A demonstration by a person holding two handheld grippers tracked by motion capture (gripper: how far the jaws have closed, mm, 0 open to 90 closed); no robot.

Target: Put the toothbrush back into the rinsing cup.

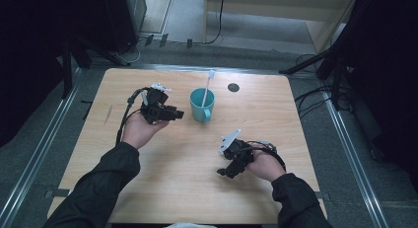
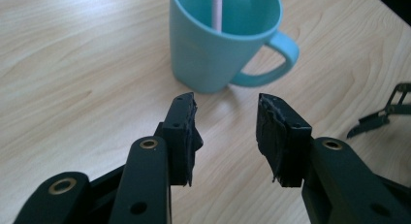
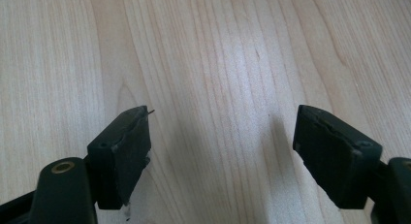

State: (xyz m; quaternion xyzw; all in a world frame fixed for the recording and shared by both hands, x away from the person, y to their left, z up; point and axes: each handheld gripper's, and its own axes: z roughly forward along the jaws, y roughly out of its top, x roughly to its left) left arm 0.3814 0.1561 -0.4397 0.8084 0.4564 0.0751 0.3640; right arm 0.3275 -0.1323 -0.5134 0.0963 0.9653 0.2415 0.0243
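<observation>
A light wooden table [image 1: 162, 188] with rounded corners stands on grey carpet, its pale grain running lengthwise. Near the far edge, a small dark round port [image 1: 233, 87] sits in the tabletop. Metal rails [image 1: 44, 144] run along the floor on both sides of the table. Black tripod legs [image 1: 308, 62] and loose cables [image 1: 310, 97] lie to the right, and a pale wooden cabinet [image 1: 296, 6] stands at the back.
</observation>
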